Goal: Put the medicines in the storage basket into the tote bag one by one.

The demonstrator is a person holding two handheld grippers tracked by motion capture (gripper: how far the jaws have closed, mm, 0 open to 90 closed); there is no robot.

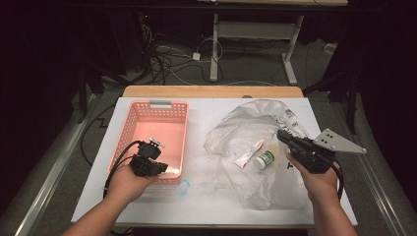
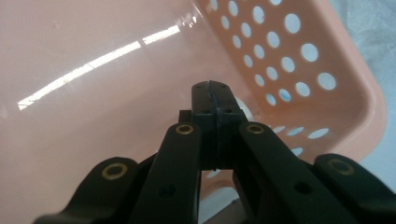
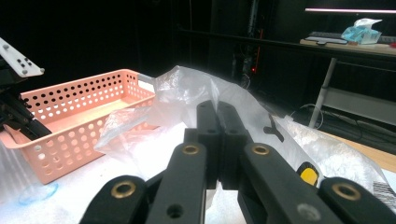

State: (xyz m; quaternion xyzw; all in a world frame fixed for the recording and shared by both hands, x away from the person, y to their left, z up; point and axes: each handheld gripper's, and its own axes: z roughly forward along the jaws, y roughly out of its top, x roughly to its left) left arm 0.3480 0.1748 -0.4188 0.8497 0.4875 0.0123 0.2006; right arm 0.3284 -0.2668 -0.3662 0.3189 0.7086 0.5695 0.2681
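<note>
A pink perforated basket (image 1: pixel 156 109) stands on the left of the white table cover; its floor and holed wall (image 2: pixel 299 70) show in the left gripper view. My left gripper (image 1: pixel 158 168) points down into the basket's near right corner, jaws (image 2: pixel 212 93) shut with nothing between them. On the right lies a crumpled clear plastic bag (image 1: pixel 255 123), on which rest a white tube with a red cap (image 1: pixel 248 153) and a small white jar with a green label (image 1: pixel 264 159). My right gripper (image 1: pixel 281 133) hovers over the bag's right side, shut (image 3: pixel 217 109) and empty.
A small clear bluish ring (image 1: pixel 183 187) lies on the cover just in front of the basket. The table's wooden far edge (image 1: pixel 211 91) borders a floor with cables and desk legs. Bare cover stretches between the basket (image 3: pixel 79 107) and the bag (image 3: pixel 187 88).
</note>
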